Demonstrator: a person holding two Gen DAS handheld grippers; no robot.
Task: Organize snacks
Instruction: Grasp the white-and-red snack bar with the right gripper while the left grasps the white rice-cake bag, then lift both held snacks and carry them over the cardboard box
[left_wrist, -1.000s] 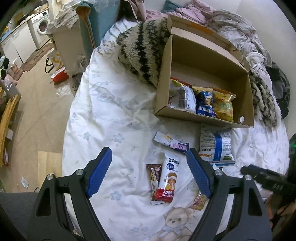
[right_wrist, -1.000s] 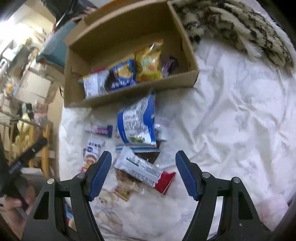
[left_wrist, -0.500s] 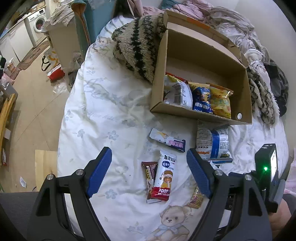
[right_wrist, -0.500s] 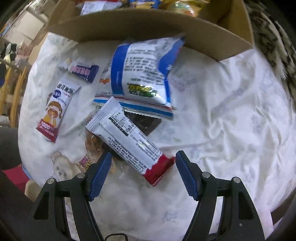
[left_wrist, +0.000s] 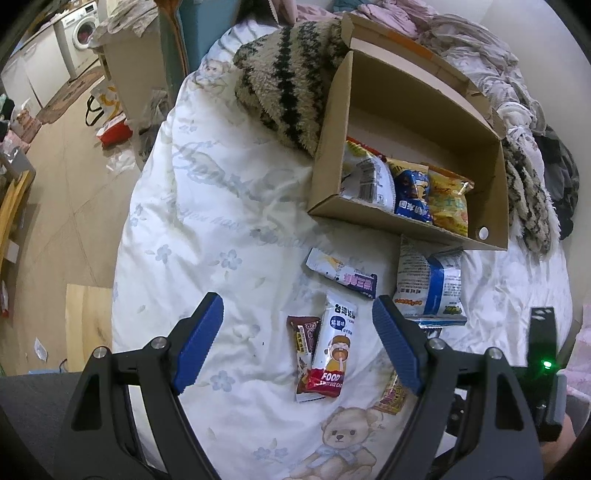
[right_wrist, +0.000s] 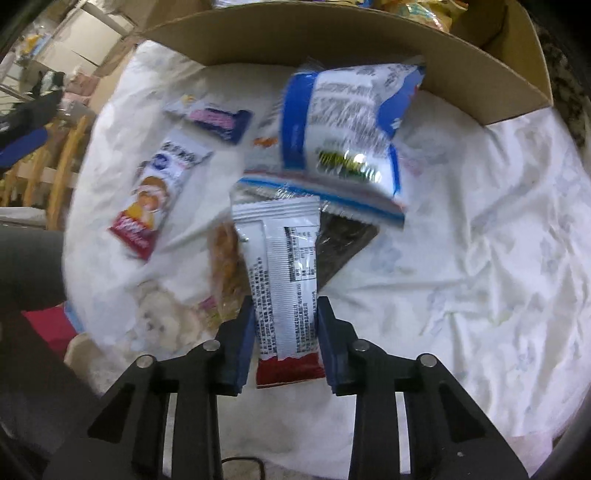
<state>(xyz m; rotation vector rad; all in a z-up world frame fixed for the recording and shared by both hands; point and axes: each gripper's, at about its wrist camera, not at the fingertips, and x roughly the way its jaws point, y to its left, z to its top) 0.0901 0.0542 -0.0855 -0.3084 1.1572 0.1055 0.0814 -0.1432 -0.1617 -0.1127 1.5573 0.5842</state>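
Seen from the left wrist, the left gripper (left_wrist: 297, 341) hangs over a white quilt (left_wrist: 207, 206) printed with pale flowers and teddy bears; its blue ribbed jaws stand wide apart and hold nothing. Between them on the quilt lie a brown bar (left_wrist: 306, 345) and, overlapping it, a white and red snack stick (left_wrist: 334, 349). Further right are a small white and purple packet (left_wrist: 341, 271) and a crinkled white and blue bag (left_wrist: 428, 282). Above these sits an open cardboard box (left_wrist: 373, 214) with three glossy bags standing inside along its near wall; a shaggy cream and black striped blanket (left_wrist: 284, 81) lies against its left side. This view alone shows the tiled floor (left_wrist: 66, 192) and a washing machine (left_wrist: 83, 27) at far left, and only the back of the right gripper at the lower right edge.

The right wrist view, blurred, shows what that hides: the right gripper (right_wrist: 285, 321) is closing its blue pads on the lower part of a long white wrapper with a red end (right_wrist: 284, 280), covered in fine print. The pads touch both long edges. The wrapper lies over an orange packet (right_wrist: 223, 266) and a dark packet (right_wrist: 340, 243), in front of the box wall.
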